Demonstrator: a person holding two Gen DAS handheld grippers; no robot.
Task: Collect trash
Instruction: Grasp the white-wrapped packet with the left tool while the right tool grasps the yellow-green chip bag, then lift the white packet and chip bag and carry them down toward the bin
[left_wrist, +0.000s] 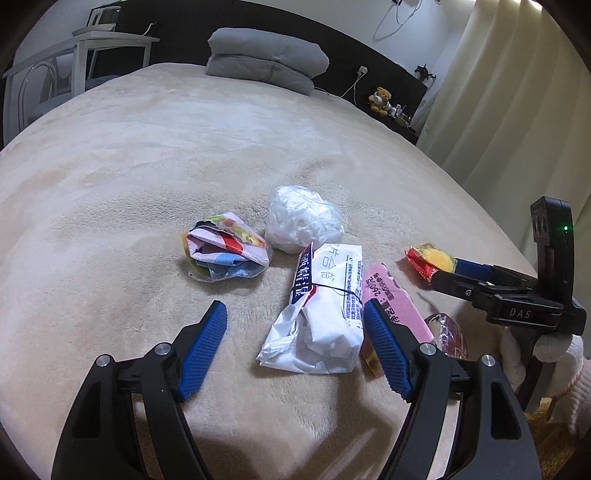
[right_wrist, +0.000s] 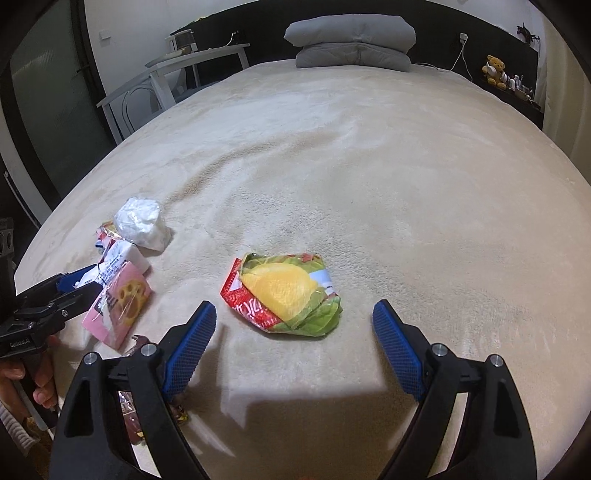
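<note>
On the beige bed (left_wrist: 147, 155), I am holding the left hand-held gripper (left_wrist: 295, 325) spread around the white wrapper (left_wrist: 317, 317), not yet touching. Rightward, the right hand-held gripper (right_wrist: 295, 325) is hanging spread just short of the yellow snack bag (right_wrist: 284, 291). Closing early, I risk pinching the plush cover or nudging slick wrappers away.

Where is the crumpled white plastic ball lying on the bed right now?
In the left wrist view the crumpled white plastic ball lies mid-bed, just right of the colourful crumpled wrapper and just beyond the white printed packet.
</note>
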